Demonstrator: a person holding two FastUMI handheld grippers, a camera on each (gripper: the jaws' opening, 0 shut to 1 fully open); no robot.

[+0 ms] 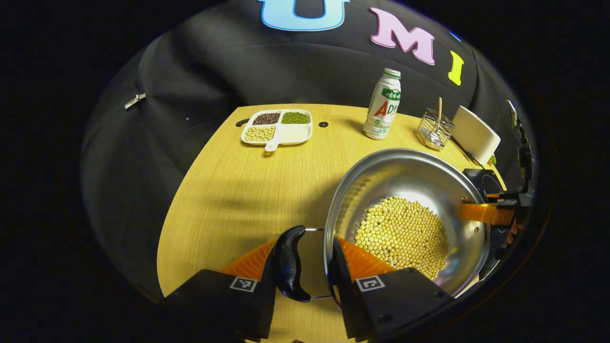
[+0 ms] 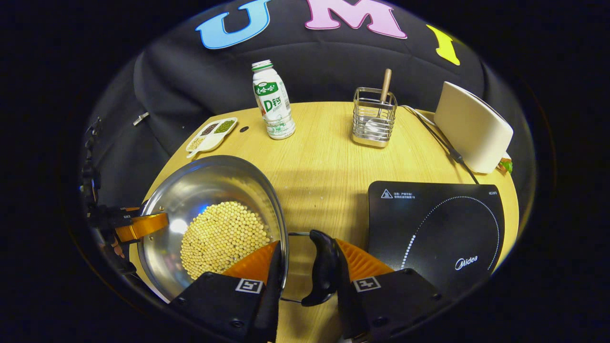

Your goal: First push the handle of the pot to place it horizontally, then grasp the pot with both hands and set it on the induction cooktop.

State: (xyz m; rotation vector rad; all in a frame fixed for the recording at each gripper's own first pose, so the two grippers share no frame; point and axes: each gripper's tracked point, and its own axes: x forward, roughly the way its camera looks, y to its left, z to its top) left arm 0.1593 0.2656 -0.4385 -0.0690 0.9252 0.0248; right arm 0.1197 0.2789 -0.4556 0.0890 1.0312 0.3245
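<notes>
Both grippers (image 1: 305,267) (image 2: 307,269) straddle pot (image 1: 405,190) rim + black side handles (image 1: 289,264), one each side; can't tell if clamped. Pot w/ beans sits left of cooktop (image 2: 438,228). I'd squeeze evenly, lift level, slide right, no tilt.

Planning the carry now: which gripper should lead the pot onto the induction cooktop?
Right. The right gripper straddles the pot at its rim and handle, on the side beside the induction cooktop. The left gripper straddles the opposite handle, farther from it, so it would likely follow.
</notes>
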